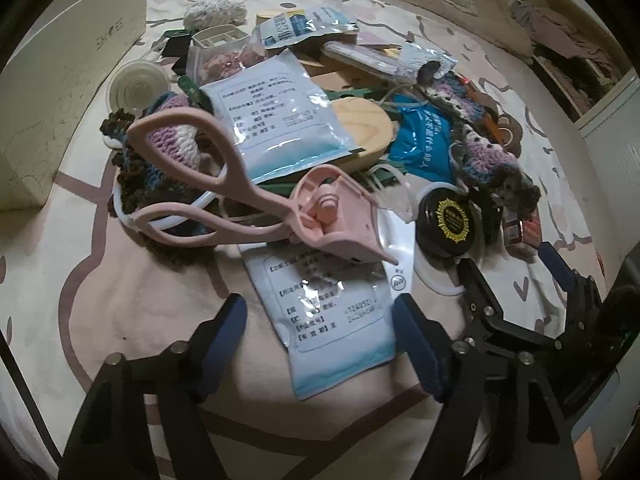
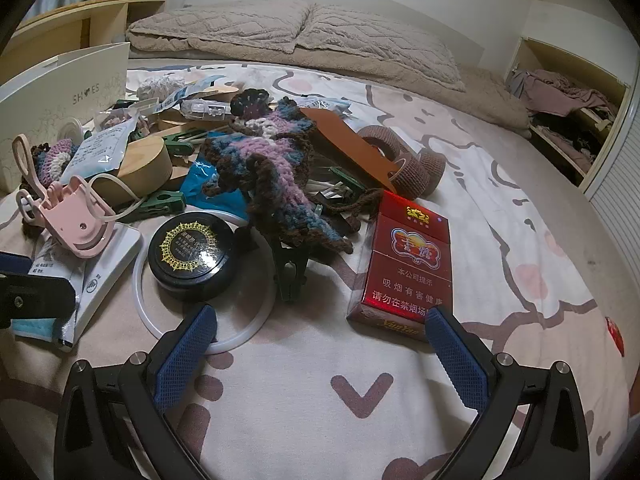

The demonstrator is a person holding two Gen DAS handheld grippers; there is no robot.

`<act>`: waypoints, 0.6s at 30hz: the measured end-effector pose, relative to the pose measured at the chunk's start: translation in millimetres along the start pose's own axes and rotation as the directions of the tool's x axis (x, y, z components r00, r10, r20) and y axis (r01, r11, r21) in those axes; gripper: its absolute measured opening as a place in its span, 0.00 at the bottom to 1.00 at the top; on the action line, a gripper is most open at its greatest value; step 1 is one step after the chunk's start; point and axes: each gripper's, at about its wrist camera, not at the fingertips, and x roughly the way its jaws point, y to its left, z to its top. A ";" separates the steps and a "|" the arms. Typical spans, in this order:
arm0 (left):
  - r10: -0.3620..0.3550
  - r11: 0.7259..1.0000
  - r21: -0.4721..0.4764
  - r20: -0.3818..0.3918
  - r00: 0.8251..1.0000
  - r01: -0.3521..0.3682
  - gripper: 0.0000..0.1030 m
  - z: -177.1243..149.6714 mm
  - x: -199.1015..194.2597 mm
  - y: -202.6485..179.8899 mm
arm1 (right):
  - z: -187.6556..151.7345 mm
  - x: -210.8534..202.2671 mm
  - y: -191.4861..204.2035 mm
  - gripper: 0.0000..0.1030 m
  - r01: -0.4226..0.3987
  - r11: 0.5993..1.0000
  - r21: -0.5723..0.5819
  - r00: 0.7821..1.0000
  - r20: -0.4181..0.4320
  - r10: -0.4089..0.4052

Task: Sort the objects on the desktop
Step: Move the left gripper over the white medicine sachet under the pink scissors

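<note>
Sorting looks barely begun — the clutter pile lies heaped on the bed. Left tool is spread, straddling a mask packet, seemingly not yet pinching; right tool is spread, empty.

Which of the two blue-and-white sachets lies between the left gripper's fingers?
The near sachet, flat on the bedsheet under the pink tool's tip. The other sachet rests further back on the pile.
</note>
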 end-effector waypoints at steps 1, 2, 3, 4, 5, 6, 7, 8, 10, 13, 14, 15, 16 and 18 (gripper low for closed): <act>-0.011 1.000 0.009 0.001 1.000 0.011 0.65 -0.6 -1.0 -0.7 | 0.2 0.0 0.0 1.00 0.000 1.000 0.000 1.000 0.000 0.000; -0.012 1.000 0.015 0.000 1.000 0.012 0.64 -0.7 -1.2 -1.6 | 0.0 0.0 0.0 1.00 0.000 1.000 0.000 1.000 0.000 0.000; -0.013 1.000 0.019 0.000 1.000 0.013 0.64 -0.8 -1.2 -2.3 | 0.1 0.0 0.0 1.00 0.000 1.000 0.000 1.000 0.000 0.000; -0.015 1.000 0.020 -0.002 1.000 0.015 0.63 -0.4 -0.1 -3.8 | 0.1 0.0 0.0 1.00 0.000 1.000 0.000 1.000 0.000 0.000; -0.020 1.000 0.017 -0.003 1.000 0.020 0.61 -0.5 -0.4 -3.4 | -0.1 -0.1 0.0 1.00 0.000 1.000 0.000 1.000 0.000 0.000; -0.023 1.000 0.015 -0.003 1.000 0.023 0.59 0.4 0.2 -3.9 | 0.0 0.0 -0.1 1.00 0.000 1.000 0.000 1.000 0.000 0.000; -0.031 0.999 0.011 -0.007 1.000 0.031 0.59 0.2 -0.6 -3.5 | 0.0 -0.1 -0.2 1.00 0.000 1.000 0.000 1.000 0.001 0.000; -0.034 0.999 0.008 -0.009 0.999 0.034 0.56 -1.0 -1.8 -2.6 | 0.0 0.0 -0.1 1.00 0.000 1.000 0.000 1.000 0.000 0.000; -0.039 0.999 0.005 -0.012 0.999 0.039 0.53 -0.5 -2.5 -0.7 | -0.1 0.0 -0.2 1.00 0.000 1.000 0.000 1.000 0.000 0.000; -0.045 0.999 0.003 -0.017 0.999 0.045 0.48 0.7 -3.4 1.9 | 0.0 0.1 -0.3 1.00 0.000 1.000 0.000 1.000 0.000 0.000; -0.049 0.999 0.006 -0.020 0.999 0.050 0.46 0.6 -3.7 2.6 | -0.1 0.0 -0.3 1.00 0.000 1.000 0.000 1.000 0.001 0.000; -0.050 0.999 0.010 -0.023 0.998 0.051 0.44 0.7 -3.7 2.7 | 0.0 0.1 -0.4 1.00 0.000 1.000 0.000 1.000 0.001 0.000; -0.052 0.998 0.017 -0.028 0.998 0.052 0.44 0.6 -4.1 3.2 | 0.0 0.1 -0.4 1.00 0.000 1.000 0.000 1.000 0.000 0.000; -0.052 0.998 0.027 -0.034 0.998 0.053 0.44 -2.2 -6.7 5.8 | 0.0 0.2 -0.5 1.00 -0.001 1.000 0.000 1.000 0.001 0.001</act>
